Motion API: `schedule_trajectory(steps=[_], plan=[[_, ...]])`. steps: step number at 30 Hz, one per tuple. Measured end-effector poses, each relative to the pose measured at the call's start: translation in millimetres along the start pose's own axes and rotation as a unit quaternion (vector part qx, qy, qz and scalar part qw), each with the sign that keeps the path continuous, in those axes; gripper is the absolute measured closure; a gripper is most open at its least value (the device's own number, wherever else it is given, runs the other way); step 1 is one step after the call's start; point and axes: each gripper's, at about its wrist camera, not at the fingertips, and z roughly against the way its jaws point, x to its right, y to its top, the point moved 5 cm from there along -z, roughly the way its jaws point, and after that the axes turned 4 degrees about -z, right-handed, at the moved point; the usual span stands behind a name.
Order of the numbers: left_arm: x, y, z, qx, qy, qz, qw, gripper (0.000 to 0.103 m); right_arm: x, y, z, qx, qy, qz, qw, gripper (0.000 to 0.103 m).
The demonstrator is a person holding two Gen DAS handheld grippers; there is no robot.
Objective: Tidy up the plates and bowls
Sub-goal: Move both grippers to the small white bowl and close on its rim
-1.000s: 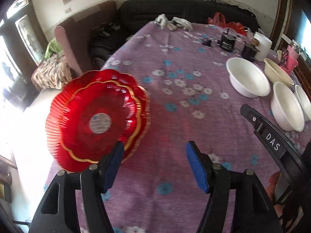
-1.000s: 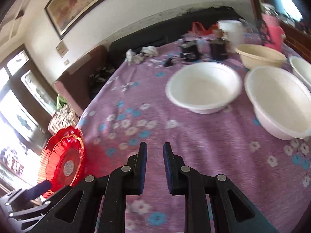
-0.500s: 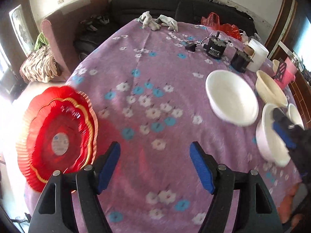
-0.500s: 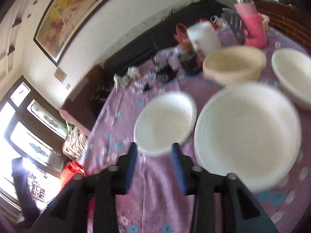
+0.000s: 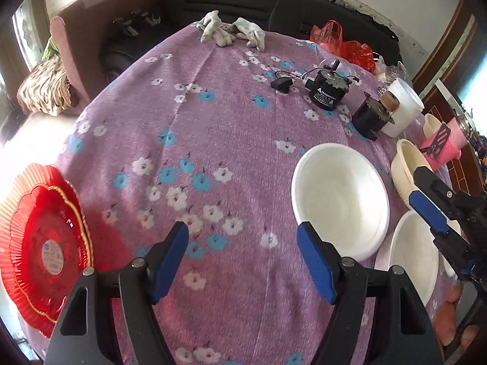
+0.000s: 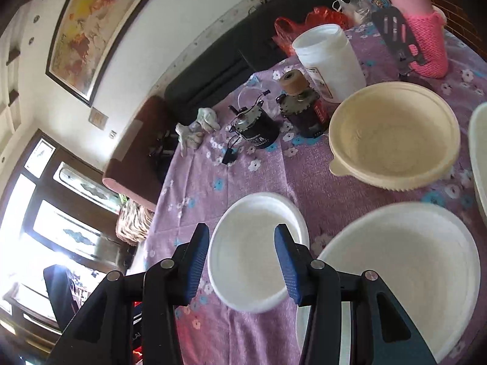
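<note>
- Left claw (image 5: 243, 257): spread wide, nothing between its blue pads, held over the flowered purple cloth of the worktop (image 5: 213, 140).
- Right claw (image 6: 242, 261): jaws have just been opening — now parted, empty, poised above a white bowl (image 6: 252, 252).
- Second white bowl (image 6: 404, 273) just beside the first; cream bowl (image 6: 392, 130) beyond.
- Red scalloped plates (image 5: 42, 246): stacked at the worktop's left edge, well apart from the bowls.
- Far side: white jar (image 6: 330, 60), work gloves (image 5: 228, 32).

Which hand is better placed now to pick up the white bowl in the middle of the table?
Right. The right tool is open with that white bowl directly ahead of its fingers. The left tool is open over bare tablecloth, with the bowl off to its side.
</note>
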Motion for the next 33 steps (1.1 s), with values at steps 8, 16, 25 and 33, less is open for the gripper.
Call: schedule_trajectory(steps=[8, 16, 25, 33], plan=[[-3, 11, -25, -0.02, -0.003, 0.021, 0.9996, 0.03, 7, 18, -18, -0.021, -0.081, 0.037, 0.996, 0.054], [5, 10, -44, -0.038, -0.013, 0.013, 0.9991, 0.03, 17, 15, -42, -0.058, -0.093, 0.042, 0.993, 0.054], [2, 12, -44, -0.034, -0.037, 0.02, 0.9985, 0.03, 17, 4, -59, -0.074, -0.106, 0.05, 0.99, 0.054], [7, 15, -38, -0.031, -0.106, 0.038, 0.9932, 0.03, 17, 0, -61, -0.068, -0.109, 0.049, 0.991, 0.054]])
